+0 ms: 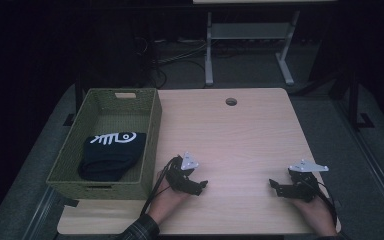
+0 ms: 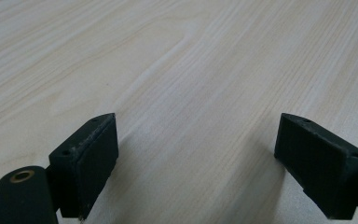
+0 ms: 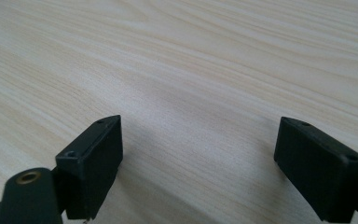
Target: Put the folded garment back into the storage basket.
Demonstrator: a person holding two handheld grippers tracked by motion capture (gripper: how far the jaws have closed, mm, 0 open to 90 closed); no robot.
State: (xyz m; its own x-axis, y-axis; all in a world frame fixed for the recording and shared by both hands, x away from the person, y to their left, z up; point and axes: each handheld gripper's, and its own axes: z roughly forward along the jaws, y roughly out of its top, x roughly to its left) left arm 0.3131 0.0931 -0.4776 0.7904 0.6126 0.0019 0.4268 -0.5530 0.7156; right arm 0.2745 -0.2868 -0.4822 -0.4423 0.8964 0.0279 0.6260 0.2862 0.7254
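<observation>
Dark floor and dim desk legs are showing far behind a light wooden table (image 1: 240,135). On the left side of the table, a green woven basket (image 1: 152,125) is sitting, and a black folded cloth (image 1: 111,156) with a white fish-bone picture is lying inside it, at the near end.

A person's two hands are resting near the near edge of the table. The left gripper (image 1: 199,186) is lying just right of the basket, near the cloth but not touching it. Its jaws are standing wide apart over bare wood in the left gripper view (image 2: 193,154), and they are holding nothing.

The right gripper (image 1: 276,187) is lying well apart from the basket, on the right side of the table. Its jaws are also spreading wide in the right gripper view (image 3: 198,156), with bare wood between them and nothing in their grip.
</observation>
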